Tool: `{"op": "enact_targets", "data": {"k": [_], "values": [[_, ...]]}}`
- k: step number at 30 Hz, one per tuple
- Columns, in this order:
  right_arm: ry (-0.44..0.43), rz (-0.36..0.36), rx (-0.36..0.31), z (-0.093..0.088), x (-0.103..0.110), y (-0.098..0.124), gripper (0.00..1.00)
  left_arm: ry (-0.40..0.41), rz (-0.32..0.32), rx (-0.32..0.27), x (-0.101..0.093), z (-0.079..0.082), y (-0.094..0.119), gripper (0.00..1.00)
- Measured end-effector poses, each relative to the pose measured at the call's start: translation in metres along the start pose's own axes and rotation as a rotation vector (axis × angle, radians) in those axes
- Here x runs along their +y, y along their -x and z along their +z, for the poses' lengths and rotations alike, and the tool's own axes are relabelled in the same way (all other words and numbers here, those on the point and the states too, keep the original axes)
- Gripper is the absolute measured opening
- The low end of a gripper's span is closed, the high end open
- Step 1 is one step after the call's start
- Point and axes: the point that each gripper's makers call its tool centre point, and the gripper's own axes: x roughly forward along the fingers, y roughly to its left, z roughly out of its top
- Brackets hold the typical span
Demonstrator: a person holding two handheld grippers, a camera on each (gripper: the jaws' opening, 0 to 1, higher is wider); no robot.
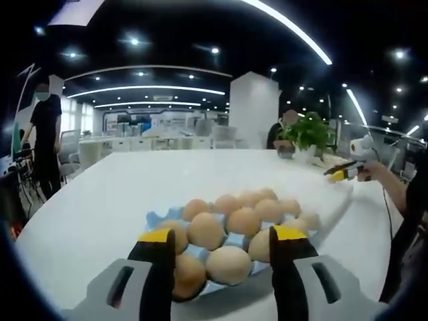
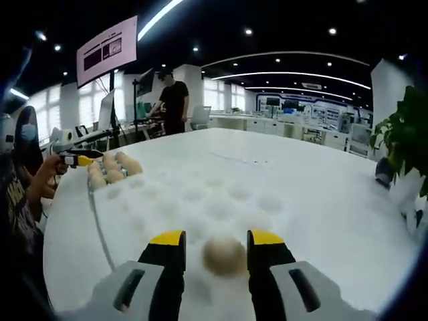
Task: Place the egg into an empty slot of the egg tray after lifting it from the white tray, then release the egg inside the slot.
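In the right gripper view the right gripper (image 2: pixel 215 251) rises from the bottom centre with its yellow-tipped jaws set a moderate width apart, bracketing a single egg (image 2: pixel 224 255) that lies between them on the white tray (image 2: pixel 221 194). Whether the pads touch the shell cannot be told; the egg is slightly blurred and appears to rest in a dimple of the tray. At the left of that frame the other gripper and a hand sit beside a cluster of eggs. In the left gripper view the left gripper (image 1: pixel 224 251) stands at the bottom centre with its jaws wide and nothing between them, poised just in front of the egg tray (image 1: pixel 155 218), a blue carton holding many brown eggs; which slot is vacant is hard to make out from this angle. Handling note: an egg is light, rigid, smooth and brittle. Grip it across its widest girth, with the pads on opposite sides and only enough force to stop slipping. Excess pressure is likely to crack the shell, and an off-centre hold may let it roll out.
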Motion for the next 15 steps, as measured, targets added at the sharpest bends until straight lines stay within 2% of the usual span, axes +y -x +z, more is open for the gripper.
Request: {"op": "enact_targets", "data": {"k": [1, 2, 4, 8, 11, 15], "values": [[0.014, -0.013, 0.038, -0.008, -0.0016, 0.0003, 0.38, 0.0, -0.001, -0.001, -0.0001, 0.0, -0.0001, 0.58], [0.014, -0.013, 0.043, -0.0103, -0.0007, -0.0006, 0.38, 0.0, -0.001, -0.001, -0.0001, 0.0, -0.0001, 0.58], [-0.019, -0.013, 0.014, -0.0086, -0.0008, -0.0002, 0.37, 0.001, -0.001, -0.002, 0.0002, -0.0002, 0.0001, 0.58], [-0.026, -0.016, 0.012, -0.0099, -0.0032, -0.0001, 0.34, 0.0, 0.0, -0.002, 0.0, -0.0001, 0.0, 0.58], [-0.042, -0.02, 0.021, -0.0096, -0.0069, -0.0003, 0.29, -0.001, 0.001, -0.001, 0.0002, 0.0, 0.0, 0.58], [-0.02, -0.033, 0.051, -0.0107, -0.0062, -0.0015, 0.29, 0.0, 0.001, -0.002, 0.0, 0.0002, -0.0001, 0.58]]}}
